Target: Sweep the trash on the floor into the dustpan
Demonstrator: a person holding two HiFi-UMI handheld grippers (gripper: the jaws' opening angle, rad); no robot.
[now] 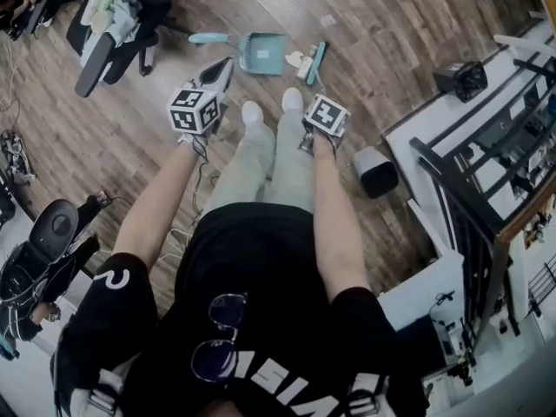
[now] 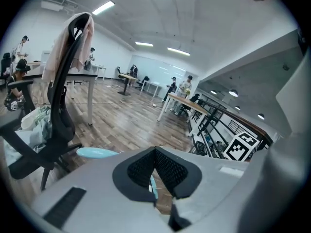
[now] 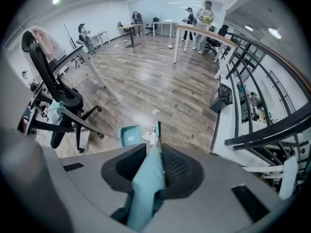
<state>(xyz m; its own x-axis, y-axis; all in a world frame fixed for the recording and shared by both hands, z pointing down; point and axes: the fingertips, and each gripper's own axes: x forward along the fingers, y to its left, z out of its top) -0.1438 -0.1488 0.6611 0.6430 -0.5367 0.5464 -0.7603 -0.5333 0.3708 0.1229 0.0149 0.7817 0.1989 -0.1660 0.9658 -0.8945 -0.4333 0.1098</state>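
Observation:
A teal dustpan (image 1: pixel 261 52) lies flat on the wood floor ahead of my feet, its handle (image 1: pixel 208 37) pointing left. White trash (image 1: pixel 295 59) sits between the pan and the teal brush head (image 1: pixel 314 62). My right gripper (image 1: pixel 309 122) (image 3: pixel 154 164) is shut on the brush's teal handle (image 3: pixel 147 188), which runs down to the dustpan (image 3: pixel 130 135) and the trash (image 3: pixel 150 137). My left gripper (image 1: pixel 217 75) (image 2: pixel 155 152) hovers above the pan's handle (image 2: pixel 97 153), fingertips together, holding nothing I can make out.
A black office chair (image 1: pixel 113 24) stands left of the dustpan. A grey bin (image 1: pixel 375 172) sits on the floor to my right, beside white desks and a black rack (image 1: pixel 486 181). A paper scrap (image 1: pixel 327 21) lies further out. Cables (image 1: pixel 13 146) trail at the left.

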